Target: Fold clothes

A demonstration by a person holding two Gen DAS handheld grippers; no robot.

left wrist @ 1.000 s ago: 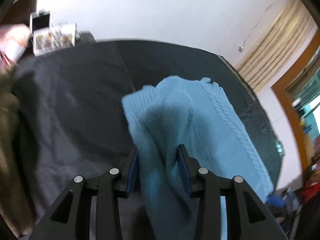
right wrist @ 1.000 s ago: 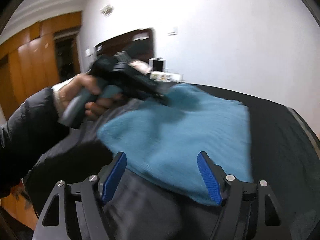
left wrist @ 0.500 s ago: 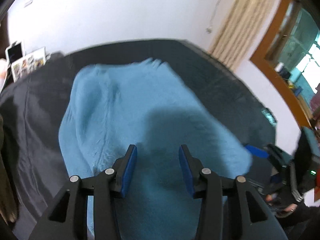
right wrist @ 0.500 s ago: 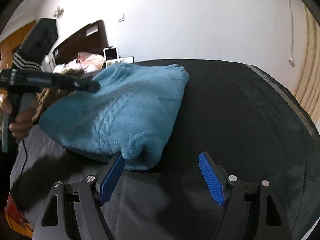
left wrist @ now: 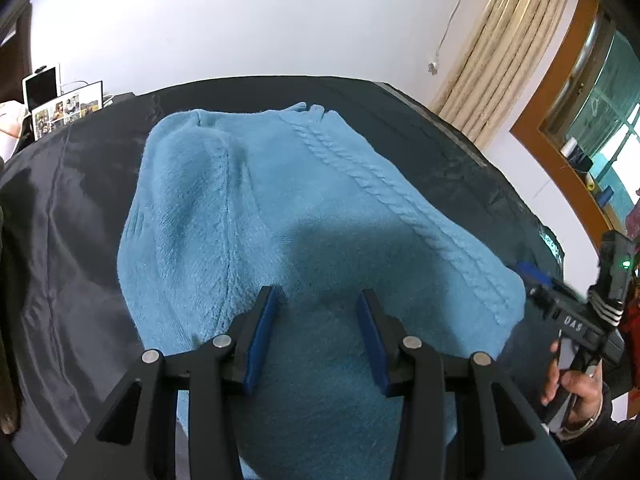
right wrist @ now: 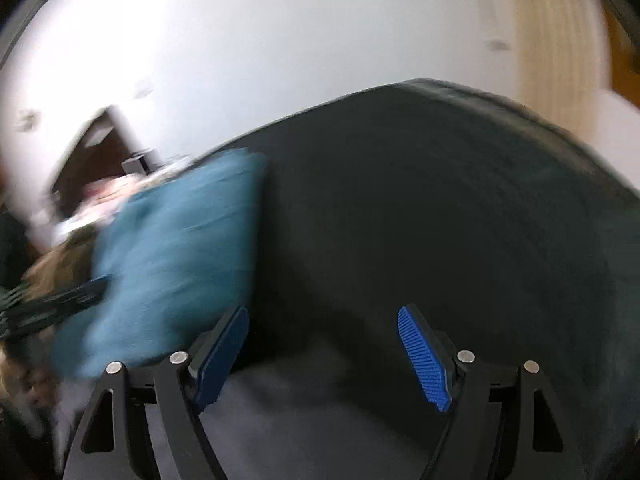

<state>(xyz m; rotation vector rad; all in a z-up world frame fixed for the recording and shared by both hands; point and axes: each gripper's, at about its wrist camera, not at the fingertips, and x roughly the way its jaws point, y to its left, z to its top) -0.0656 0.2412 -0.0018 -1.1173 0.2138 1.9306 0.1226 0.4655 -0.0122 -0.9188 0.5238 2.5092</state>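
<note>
We judge that the blue sweater [left wrist: 304, 216] is already folded into a thick bundle on the dark bed [left wrist: 80, 208], so the step in hand is to tidy it or fold it once more; to do this well we would take an edge through all its layers, not only the fluffy top, and lay it over slowly so the cable pattern stays straight — pulling with one side alone may drag the whole bundle across the smooth cover. Our left tongs [left wrist: 318, 336] stand partly apart above the near part of the sweater, and we see no cloth pinched between the blue pads; the knit lies directly under and ahead of them. Our right tongs [right wrist: 324, 352] are wide and hold nothing; the sweater lies just beside their left finger, while only the bare cover lies ahead of them — this view is blurred.
</note>
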